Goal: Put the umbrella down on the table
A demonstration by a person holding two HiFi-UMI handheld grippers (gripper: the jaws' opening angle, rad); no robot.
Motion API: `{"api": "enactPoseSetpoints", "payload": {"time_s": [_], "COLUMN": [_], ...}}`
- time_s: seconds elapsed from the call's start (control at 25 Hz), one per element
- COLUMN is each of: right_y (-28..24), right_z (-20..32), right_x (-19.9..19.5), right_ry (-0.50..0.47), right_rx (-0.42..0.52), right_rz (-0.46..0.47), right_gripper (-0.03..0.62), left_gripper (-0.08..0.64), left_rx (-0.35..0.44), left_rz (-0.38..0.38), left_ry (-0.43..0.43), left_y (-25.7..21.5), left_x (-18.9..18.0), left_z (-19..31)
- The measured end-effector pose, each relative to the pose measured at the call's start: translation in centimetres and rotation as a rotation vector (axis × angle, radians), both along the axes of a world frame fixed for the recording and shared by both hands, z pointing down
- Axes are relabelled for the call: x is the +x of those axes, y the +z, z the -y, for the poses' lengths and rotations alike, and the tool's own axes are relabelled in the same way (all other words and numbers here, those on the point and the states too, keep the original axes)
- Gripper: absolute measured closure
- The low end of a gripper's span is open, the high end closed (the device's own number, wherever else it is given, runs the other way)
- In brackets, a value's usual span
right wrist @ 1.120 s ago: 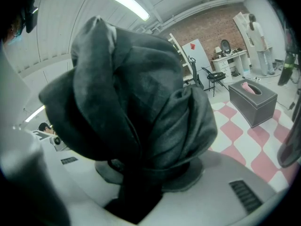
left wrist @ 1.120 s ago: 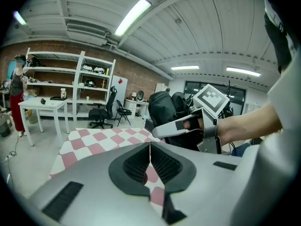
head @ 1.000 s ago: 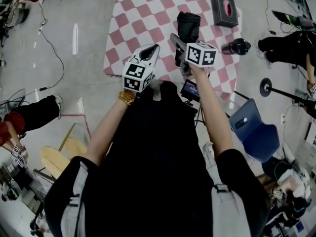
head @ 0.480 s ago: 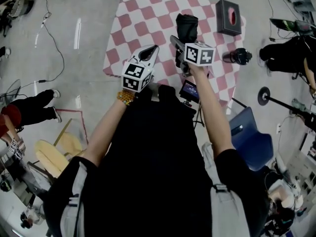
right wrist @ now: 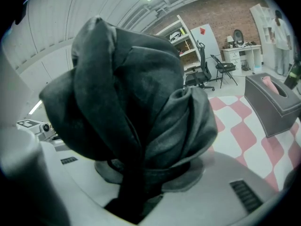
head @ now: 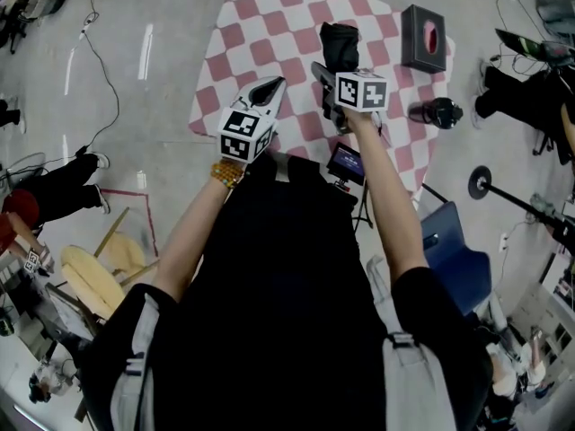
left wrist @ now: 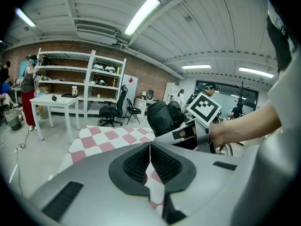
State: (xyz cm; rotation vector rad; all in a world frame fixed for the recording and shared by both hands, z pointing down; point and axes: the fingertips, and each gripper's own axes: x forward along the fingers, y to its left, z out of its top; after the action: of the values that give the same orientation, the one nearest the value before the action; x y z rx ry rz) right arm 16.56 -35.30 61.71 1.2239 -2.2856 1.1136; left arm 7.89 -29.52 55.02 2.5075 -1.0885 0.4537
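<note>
Upper centre: right gripper (head: pixel 325 81) jaws clamped on a folded black umbrella (head: pixel 340 47), its length running up-frame above the checked counter (head: pixel 269 25). Left gripper (head: pixel 272 88) alongside, jaws pressed together, empty.

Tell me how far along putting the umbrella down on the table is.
Done: the folded black umbrella is gripped and brought over the checked table. In hand: the right gripper is shut on it and, as far as I can tell, holds it off the table. Left: lower it, lay it down and open the gripper. The left gripper is shut and empty.
</note>
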Motion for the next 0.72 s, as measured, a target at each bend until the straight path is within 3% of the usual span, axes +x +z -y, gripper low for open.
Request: {"api": "enactPoseSetpoints", "payload": {"time_s": [0.72], "right_y": [3.4], "right_z": [3.0], "right_x": [-0.7], "right_ry": [-0.048], "right_rx": [-0.089], "right_rz": [-0.042], "right_gripper": [0.423], "left_gripper": [0.545], "left_rx": [-0.026], "left_rz": [0.004], "left_ry": [-0.044], "left_y": [0.9], "left_x": [-1.4], "left_z": [2.1]}}
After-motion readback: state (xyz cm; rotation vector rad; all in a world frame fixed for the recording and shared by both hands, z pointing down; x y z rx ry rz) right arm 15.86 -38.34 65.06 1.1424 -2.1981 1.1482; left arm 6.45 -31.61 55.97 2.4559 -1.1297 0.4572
